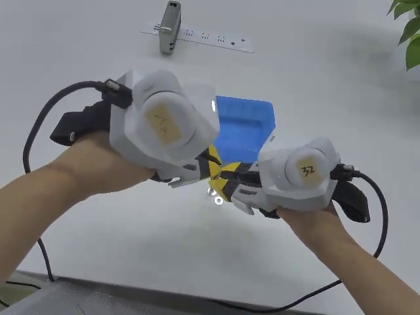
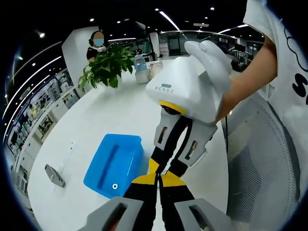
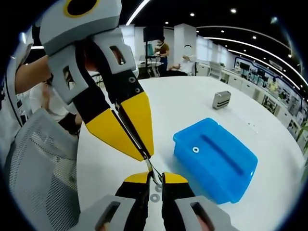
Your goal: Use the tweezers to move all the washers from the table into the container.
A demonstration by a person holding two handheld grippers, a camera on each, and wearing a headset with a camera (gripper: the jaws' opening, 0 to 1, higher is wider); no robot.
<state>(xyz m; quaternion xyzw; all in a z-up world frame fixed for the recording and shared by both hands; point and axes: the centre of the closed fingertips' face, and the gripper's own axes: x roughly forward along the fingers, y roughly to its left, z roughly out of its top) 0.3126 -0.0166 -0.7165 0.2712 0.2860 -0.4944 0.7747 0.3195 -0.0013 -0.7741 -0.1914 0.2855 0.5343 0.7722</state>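
Tweezers [image 3: 150, 168] are pinched in the left hand-held gripper [image 3: 146, 155] (right hand-held gripper [image 3: 155, 185]: can't be told), so tips should be eased gently around the washer [image 3: 155, 197] near the blue container [image 3: 211, 185].

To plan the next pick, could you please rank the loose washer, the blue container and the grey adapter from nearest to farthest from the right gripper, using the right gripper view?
1. Loose washer: between the right gripper's fingers.
2. Blue container: just beyond, to the right.
3. Grey adapter: far back, past the container.
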